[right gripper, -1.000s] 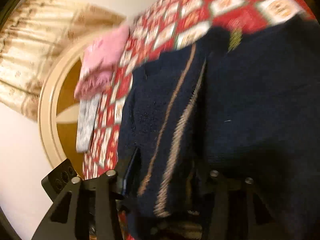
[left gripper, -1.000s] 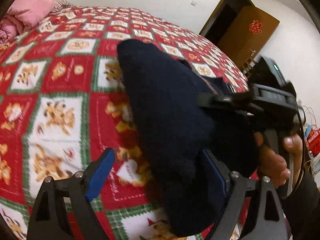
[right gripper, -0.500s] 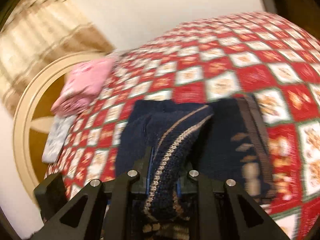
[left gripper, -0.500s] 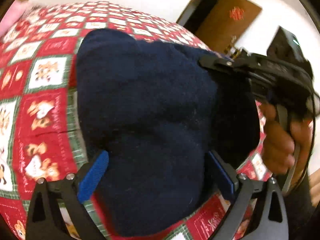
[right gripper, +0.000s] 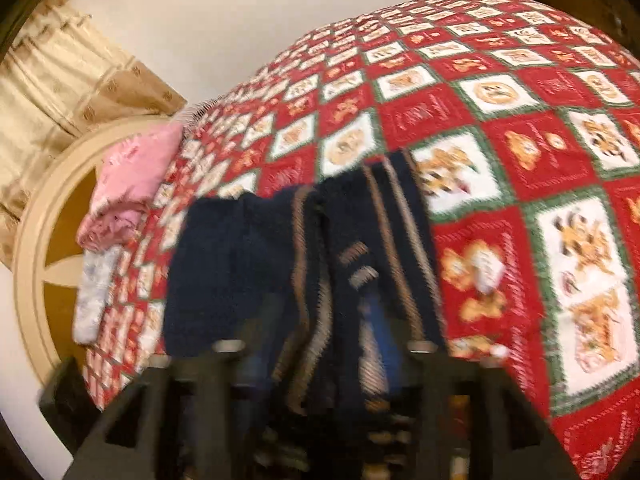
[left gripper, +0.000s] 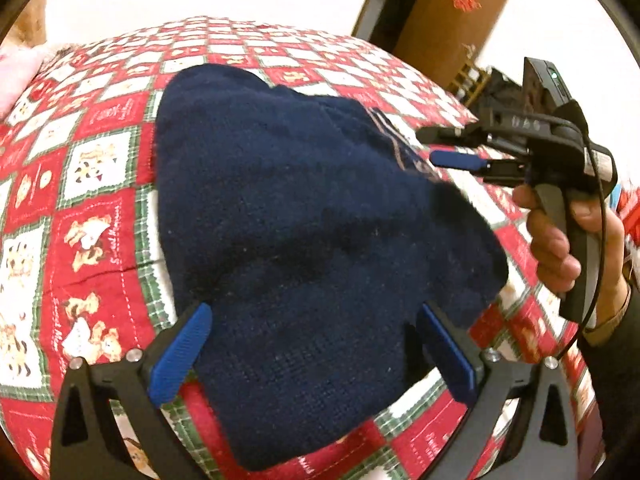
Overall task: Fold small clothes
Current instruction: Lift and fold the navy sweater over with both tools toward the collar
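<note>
A navy knitted garment (left gripper: 300, 220) lies folded in a thick bundle on the red patchwork quilt (left gripper: 92, 200). My left gripper (left gripper: 316, 344) straddles its near end. Its jaws are opening wide, and the blue pads (left gripper: 180, 356) stand beside the cloth without pinching it. At the garment's right edge a hand (left gripper: 556, 240) holds my right gripper (left gripper: 428, 146), whose jaws are opening with a gap showing at the tips. In the blurred right wrist view the tan-striped edge (right gripper: 384, 240) of the garment (right gripper: 240, 260) lies loose between the right gripper's (right gripper: 326, 348) spread fingers.
Folded pink clothes (right gripper: 132, 176) and a pale folded piece (right gripper: 94, 292) sit by the cream headboard (right gripper: 40, 240). Beige curtains (right gripper: 60, 80) hang behind it. A brown door (left gripper: 452, 20) stands past the far side of the bed. Open quilt (right gripper: 540, 160) spreads to the right.
The right jaws, pinched on the striped edge half a second ago, have spread and drawn back from it. The garment has settled on the quilt. The left jaws widened slightly.
</note>
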Action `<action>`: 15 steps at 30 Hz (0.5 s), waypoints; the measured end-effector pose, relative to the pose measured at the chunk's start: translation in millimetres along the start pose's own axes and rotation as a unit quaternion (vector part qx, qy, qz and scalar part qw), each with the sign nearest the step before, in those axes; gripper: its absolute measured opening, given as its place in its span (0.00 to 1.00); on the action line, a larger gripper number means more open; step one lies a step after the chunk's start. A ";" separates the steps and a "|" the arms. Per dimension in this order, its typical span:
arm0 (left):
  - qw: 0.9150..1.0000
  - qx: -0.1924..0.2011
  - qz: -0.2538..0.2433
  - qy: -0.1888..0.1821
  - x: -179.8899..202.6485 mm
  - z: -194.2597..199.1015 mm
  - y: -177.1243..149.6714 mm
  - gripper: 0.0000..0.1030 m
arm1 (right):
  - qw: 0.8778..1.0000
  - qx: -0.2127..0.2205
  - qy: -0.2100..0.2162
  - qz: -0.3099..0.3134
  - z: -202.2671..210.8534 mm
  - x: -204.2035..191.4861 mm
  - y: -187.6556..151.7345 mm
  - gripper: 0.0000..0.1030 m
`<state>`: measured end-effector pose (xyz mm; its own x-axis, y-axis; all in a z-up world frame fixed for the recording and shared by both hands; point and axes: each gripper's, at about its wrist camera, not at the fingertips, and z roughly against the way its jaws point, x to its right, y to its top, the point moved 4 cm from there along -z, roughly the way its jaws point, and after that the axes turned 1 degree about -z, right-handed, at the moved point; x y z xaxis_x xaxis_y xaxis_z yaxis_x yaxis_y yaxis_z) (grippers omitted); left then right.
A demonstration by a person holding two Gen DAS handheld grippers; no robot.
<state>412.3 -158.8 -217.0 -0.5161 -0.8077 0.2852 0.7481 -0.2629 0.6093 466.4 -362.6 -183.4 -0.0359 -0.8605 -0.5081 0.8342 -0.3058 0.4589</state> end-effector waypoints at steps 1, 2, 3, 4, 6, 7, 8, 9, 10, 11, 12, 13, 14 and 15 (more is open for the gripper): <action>1.000 0.005 0.006 -0.006 -0.7 3.2 -2.1 1.00 | 1.000 0.004 0.007 0.003 -3.0 -5.9 4.5 0.62; 1.000 0.011 0.010 -0.009 0.6 4.5 -1.6 1.00 | 1.000 0.002 0.011 0.010 -8.7 -11.2 9.0 0.62; 1.000 0.016 0.012 -0.008 0.0 5.6 -0.3 1.00 | 1.000 -0.001 0.005 0.014 -16.1 -14.9 14.3 0.62; 1.000 0.023 0.012 -0.001 -1.5 8.0 0.5 1.00 | 1.000 -0.004 -0.004 0.016 -25.9 -17.4 13.8 0.62; 0.999 0.031 0.009 0.002 -5.3 10.5 -0.9 1.00 | 0.998 -0.054 -0.039 0.011 -59.0 -13.4 16.7 0.56; 1.000 0.025 0.012 0.006 -7.7 8.0 -0.8 1.00 | 0.997 -0.068 -0.045 0.011 -68.7 -12.1 16.2 0.26; 1.000 0.020 0.020 0.012 -12.2 6.4 -1.9 1.00 | 0.996 -0.067 -0.049 0.023 -70.7 -15.4 19.4 0.12; 0.999 0.018 0.027 0.011 -15.9 5.8 -2.6 1.00 | 0.997 -0.055 -0.050 0.031 -65.6 -20.7 24.0 0.09; 0.999 0.017 0.032 0.007 -19.1 7.1 -4.0 1.00 | 0.998 -0.038 -0.046 0.036 -55.5 -25.6 28.5 0.08; 0.999 0.018 0.038 0.005 -22.6 7.9 -4.3 1.00 | 0.998 -0.019 -0.043 0.042 -44.8 -29.1 31.9 0.08; 0.999 0.021 0.041 0.007 -24.9 8.6 -5.4 1.00 | 0.998 0.010 -0.047 0.048 -28.9 -31.5 37.8 0.07; 0.999 0.020 0.041 0.008 -25.1 8.1 -6.0 1.00 | 0.997 0.017 -0.053 0.045 -24.8 -29.1 40.2 0.07; 0.999 0.016 0.041 0.010 -25.1 5.7 -7.1 1.00 | 0.997 0.009 -0.069 0.036 -25.7 -20.7 41.4 0.07; 0.999 0.006 0.040 0.010 -23.1 1.1 -8.3 1.00 | 0.995 0.005 -0.091 0.036 -29.1 -13.2 40.8 0.07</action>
<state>417.6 -137.4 -227.8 -0.4469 -0.8358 0.3189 0.7813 -0.1911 0.5942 517.0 -351.9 -179.2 -0.0763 -0.9395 -0.3339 0.8332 -0.2440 0.4962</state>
